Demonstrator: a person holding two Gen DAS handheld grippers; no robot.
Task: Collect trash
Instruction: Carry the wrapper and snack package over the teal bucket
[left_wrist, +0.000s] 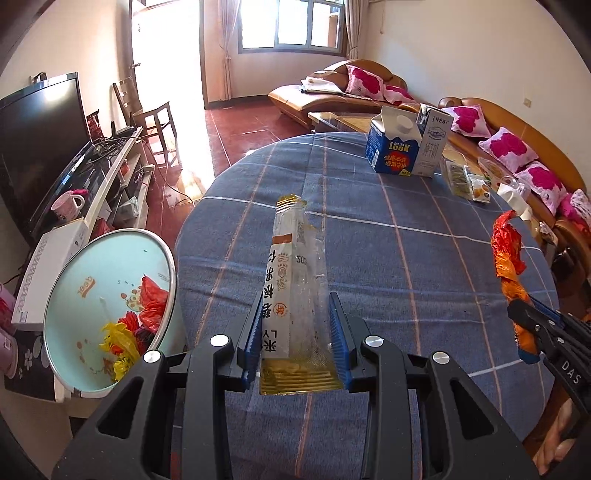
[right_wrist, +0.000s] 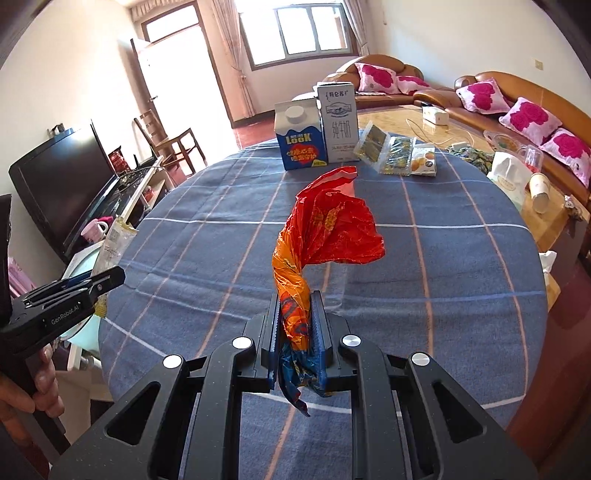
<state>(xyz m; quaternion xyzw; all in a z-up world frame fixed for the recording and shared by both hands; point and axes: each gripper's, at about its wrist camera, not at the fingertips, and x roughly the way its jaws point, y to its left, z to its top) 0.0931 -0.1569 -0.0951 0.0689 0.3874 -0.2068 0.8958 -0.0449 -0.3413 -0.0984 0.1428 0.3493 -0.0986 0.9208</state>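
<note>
The left claw (left_wrist: 295, 332) is clamped on a long clear snack wrapper (left_wrist: 295, 280) with a yellow sealed end, which stands between the blue pads and runs straight forward and away from the claw along its own pointing line, its far end lifted above the counter (left_wrist: 369, 229). Just off that claw's left side, low and close, sits the pale green bin (left_wrist: 92, 295), its steel-rimmed mouth tipped toward the camera, with red and yellow scraps already lying inside; it stands beside the counter edge, not on it. The right claw (right_wrist: 295, 325) is likewise closed tight, pinching the twisted neck of a crumpled red and orange wrapper (right_wrist: 325, 229) whose loose body flares up and forward of the pads, with a blue tail hanging beneath them. From the right claw, the bin lies well off to the left, beyond the left claw, which shows at that view's left edge. So the left claw is the nearer one by far: its likely next move is a short swing leftward and down to bring the clear wrapper's long axis over the bin mouth, while the right claw would have to cross the counter. Farther ahead of both claws, near the counter's far edge, stand a blue carton (right_wrist: 301, 138) and a white milk carton (right_wrist: 340, 122), touching side by side, with small snack packets (right_wrist: 399, 155) just to their right.
</note>
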